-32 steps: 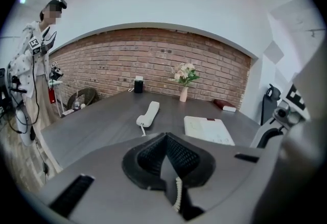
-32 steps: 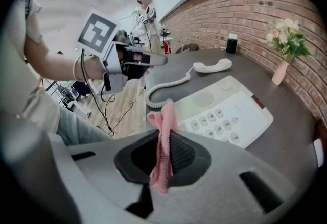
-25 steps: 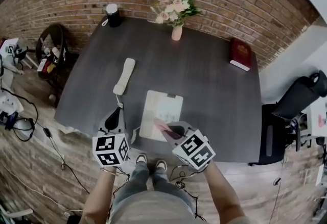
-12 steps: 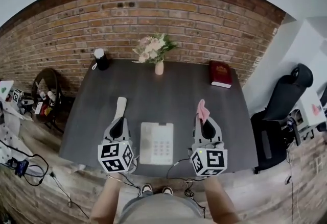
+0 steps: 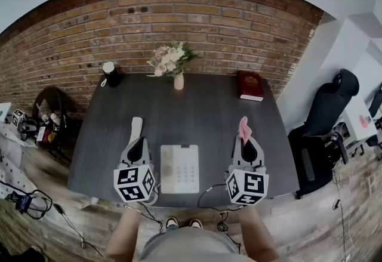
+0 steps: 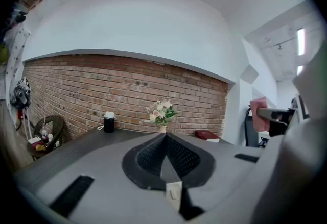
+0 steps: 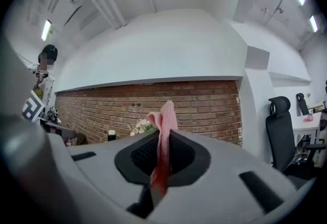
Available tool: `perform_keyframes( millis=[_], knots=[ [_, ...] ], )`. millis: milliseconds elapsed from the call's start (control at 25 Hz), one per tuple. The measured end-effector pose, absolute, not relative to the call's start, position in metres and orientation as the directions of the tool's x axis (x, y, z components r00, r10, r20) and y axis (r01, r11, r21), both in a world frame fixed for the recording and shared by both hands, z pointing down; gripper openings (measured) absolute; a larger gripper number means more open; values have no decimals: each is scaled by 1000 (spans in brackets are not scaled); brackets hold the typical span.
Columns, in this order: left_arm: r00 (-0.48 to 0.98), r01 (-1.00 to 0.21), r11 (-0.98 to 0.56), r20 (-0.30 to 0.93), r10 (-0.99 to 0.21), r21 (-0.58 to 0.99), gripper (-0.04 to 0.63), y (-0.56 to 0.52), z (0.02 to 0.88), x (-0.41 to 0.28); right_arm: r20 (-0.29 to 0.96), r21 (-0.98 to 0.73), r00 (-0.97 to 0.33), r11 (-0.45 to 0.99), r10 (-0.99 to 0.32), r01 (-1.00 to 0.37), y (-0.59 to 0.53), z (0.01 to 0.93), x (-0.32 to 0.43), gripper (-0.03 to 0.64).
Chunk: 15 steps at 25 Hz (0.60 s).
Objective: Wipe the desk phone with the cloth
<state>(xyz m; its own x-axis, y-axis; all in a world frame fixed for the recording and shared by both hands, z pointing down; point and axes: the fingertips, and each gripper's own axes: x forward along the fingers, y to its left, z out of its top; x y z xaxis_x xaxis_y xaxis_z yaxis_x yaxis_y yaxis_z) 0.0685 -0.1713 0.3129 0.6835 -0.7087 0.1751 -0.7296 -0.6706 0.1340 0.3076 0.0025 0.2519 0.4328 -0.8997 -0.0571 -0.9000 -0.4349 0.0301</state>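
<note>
My right gripper (image 5: 245, 140) pinches the pink knitted cloth (image 5: 243, 129), a tuft proud of the tips and ready to wipe. My left gripper (image 5: 136, 141) is closed, empty. The flat white desk phone (image 5: 179, 169) lies lower centre between them, its white handset (image 5: 136, 126) set aside at left, likely to bare the keypad.

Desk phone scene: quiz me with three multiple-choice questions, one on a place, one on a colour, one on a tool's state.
1. The handset lies: A on the desk, left of the phone base; B on the base; C on the floor.
2. The cloth is: A blue; B pink; C white.
3. The right tool is: A open, empty; B shut on the handset; C shut on the cloth.
Answers: 1 A, it lies beside the base; 2 B, plainly pink; 3 C, its jaws pinch the cloth.
</note>
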Motion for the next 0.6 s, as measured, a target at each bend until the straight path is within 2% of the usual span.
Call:
perform_keyframes(
  millis=[600],
  knots=[
    [671,-742,-654,191,-717,148,-2,-166,315,59,-41,-4,436,-436,-899,-900,7,251,304,17]
  ],
)
